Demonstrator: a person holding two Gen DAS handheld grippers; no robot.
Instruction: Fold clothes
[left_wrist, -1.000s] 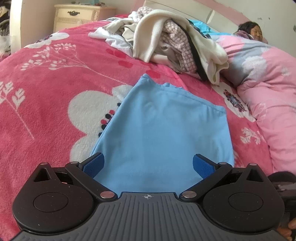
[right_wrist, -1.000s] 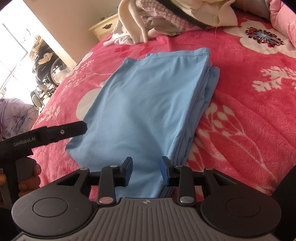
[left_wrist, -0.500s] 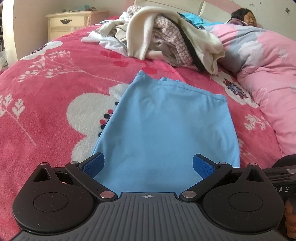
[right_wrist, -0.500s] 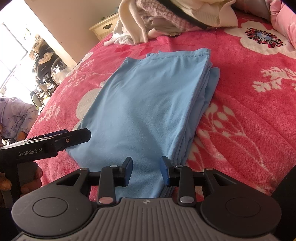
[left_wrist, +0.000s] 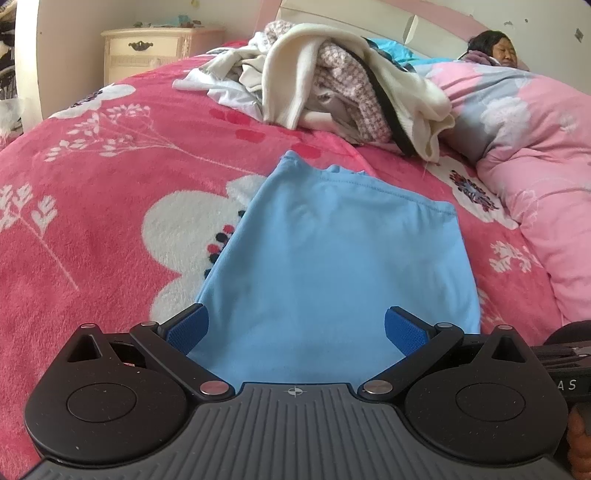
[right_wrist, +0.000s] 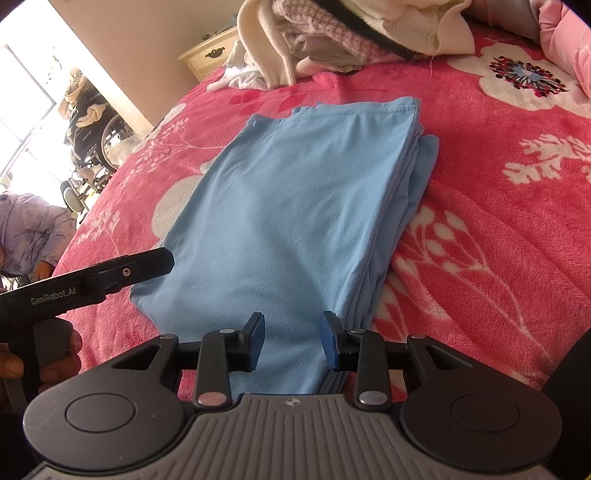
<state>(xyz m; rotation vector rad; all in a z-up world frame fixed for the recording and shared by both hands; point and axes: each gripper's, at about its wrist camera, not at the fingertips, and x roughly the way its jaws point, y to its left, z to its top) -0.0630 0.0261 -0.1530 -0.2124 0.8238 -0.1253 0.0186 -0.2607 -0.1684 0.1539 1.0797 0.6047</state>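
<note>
Folded light-blue cloth (left_wrist: 332, 266) lies flat on the pink flowered fleece blanket (left_wrist: 110, 206), its stacked edges showing along one side. Left gripper (left_wrist: 295, 328) hovers over the near end with its jaws spread wide, empty. Right gripper (right_wrist: 291, 339) hangs above the same end, jaws partly apart, pinching nothing. Beyond sits a heap of unfolded cream and checked clothes (left_wrist: 332, 85).
</note>
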